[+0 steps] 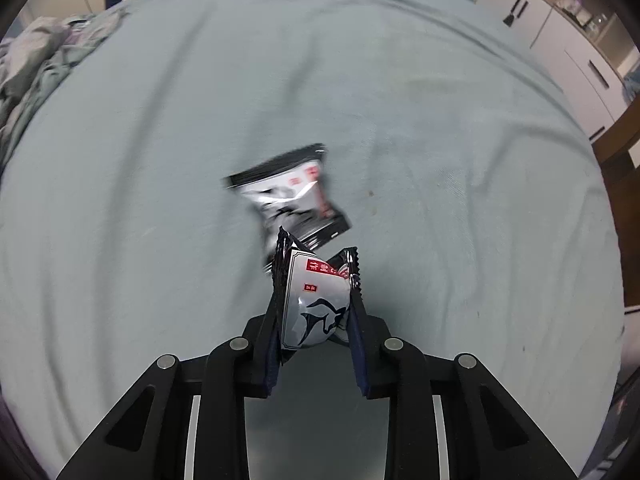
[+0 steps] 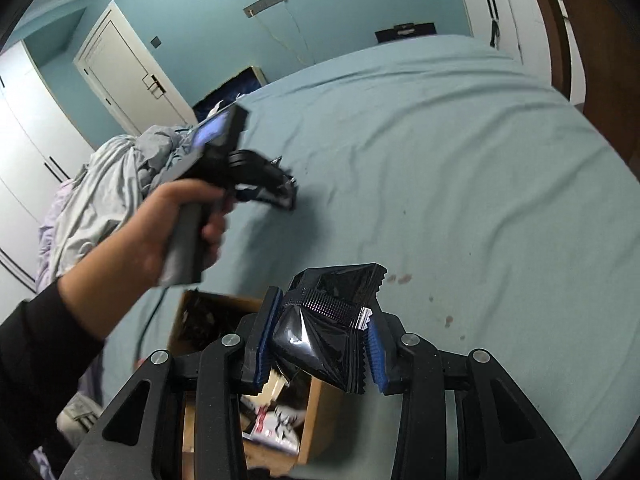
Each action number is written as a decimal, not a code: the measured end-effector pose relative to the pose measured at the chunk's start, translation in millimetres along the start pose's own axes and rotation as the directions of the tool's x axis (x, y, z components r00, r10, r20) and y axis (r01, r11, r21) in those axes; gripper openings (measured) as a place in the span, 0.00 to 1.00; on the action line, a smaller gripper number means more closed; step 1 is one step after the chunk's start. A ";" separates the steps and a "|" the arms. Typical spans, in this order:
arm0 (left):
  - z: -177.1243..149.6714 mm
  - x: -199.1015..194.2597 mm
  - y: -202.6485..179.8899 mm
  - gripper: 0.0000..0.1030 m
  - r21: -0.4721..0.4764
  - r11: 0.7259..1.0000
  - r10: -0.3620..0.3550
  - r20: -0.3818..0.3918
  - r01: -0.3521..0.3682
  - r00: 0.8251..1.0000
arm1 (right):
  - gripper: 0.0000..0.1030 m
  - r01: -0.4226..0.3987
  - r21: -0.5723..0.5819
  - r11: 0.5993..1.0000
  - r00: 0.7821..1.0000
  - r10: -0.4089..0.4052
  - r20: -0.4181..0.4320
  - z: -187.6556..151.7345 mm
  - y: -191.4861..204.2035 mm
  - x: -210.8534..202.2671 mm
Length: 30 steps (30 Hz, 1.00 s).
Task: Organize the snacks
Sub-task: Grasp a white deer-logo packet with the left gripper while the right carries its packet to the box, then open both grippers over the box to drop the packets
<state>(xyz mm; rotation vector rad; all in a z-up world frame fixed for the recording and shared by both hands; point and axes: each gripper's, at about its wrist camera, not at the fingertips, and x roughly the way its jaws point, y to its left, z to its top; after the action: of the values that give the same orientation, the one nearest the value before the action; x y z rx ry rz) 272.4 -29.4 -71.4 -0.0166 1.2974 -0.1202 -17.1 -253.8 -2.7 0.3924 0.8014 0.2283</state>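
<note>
Foil packs are clamped in both tools, left tool [image 1: 316, 312] on a white pack [image 1: 312, 304] over the bed [image 1: 440, 120], right tool [image 2: 320, 340] on a black pack [image 2: 328, 320] above the box [image 2: 316, 408], so you likely release there next.

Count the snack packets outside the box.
3: one in the left claw, one loose on the bed sheet, one in the right claw. More lie in the wooden box, partly hidden.

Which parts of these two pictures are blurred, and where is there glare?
Left wrist view: the loose packet on the bed sheet is motion-blurred, while the held packet in the left claw is sharp with foil glare. Right wrist view: the hand is blurred; the black packet glints.
</note>
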 end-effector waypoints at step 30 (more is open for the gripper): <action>-236.6 -155.8 -5.7 0.85 0.433 0.890 -0.255 0.218 0.141 0.942 | 0.36 0.024 -0.134 0.991 1.000 -0.025 -0.006 -7.7 44.2 2.9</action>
<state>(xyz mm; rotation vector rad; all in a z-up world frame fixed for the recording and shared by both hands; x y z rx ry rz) 3.3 -6.6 14.5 0.1903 0.9726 -0.5520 -23.1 -210.9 9.3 0.2551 0.7931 0.2594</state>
